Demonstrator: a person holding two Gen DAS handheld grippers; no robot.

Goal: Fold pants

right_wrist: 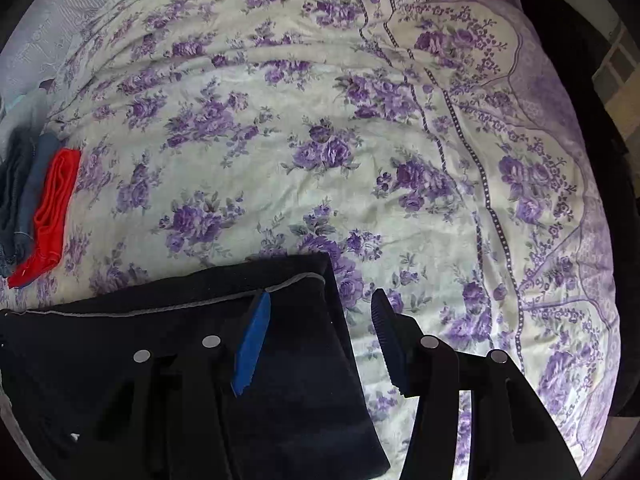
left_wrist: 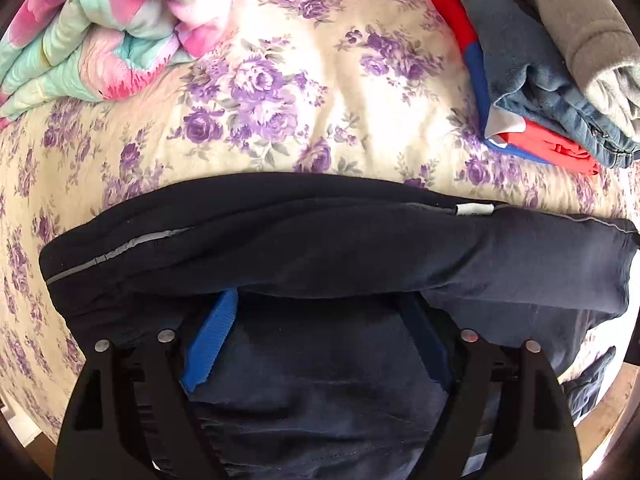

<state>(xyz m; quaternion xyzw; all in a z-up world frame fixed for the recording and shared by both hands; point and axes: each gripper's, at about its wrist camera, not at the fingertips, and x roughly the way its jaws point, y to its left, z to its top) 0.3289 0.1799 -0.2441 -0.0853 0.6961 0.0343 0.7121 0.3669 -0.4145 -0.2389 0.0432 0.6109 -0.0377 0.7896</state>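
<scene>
Dark navy pants (left_wrist: 320, 248) with grey piping lie folded across the floral bedspread (left_wrist: 280, 112). My left gripper (left_wrist: 320, 300) is open; its blue fingers (left_wrist: 212, 336) are tucked under the folded edge, with cloth lying between them. In the right wrist view the pants (right_wrist: 180, 320) end in a corner at the lower middle. My right gripper (right_wrist: 320, 300) is open, the left finger (right_wrist: 252, 344) over the pants, the right finger (right_wrist: 388, 340) over the bedspread (right_wrist: 320, 120) beside the pants' edge.
A stack of folded clothes, red, blue, denim and grey (left_wrist: 540, 80), lies at the far right; it also shows at the left of the right wrist view (right_wrist: 44, 208). A pastel quilt (left_wrist: 100, 40) is bunched at the far left. The bed's edge (right_wrist: 600, 240) falls away to the right.
</scene>
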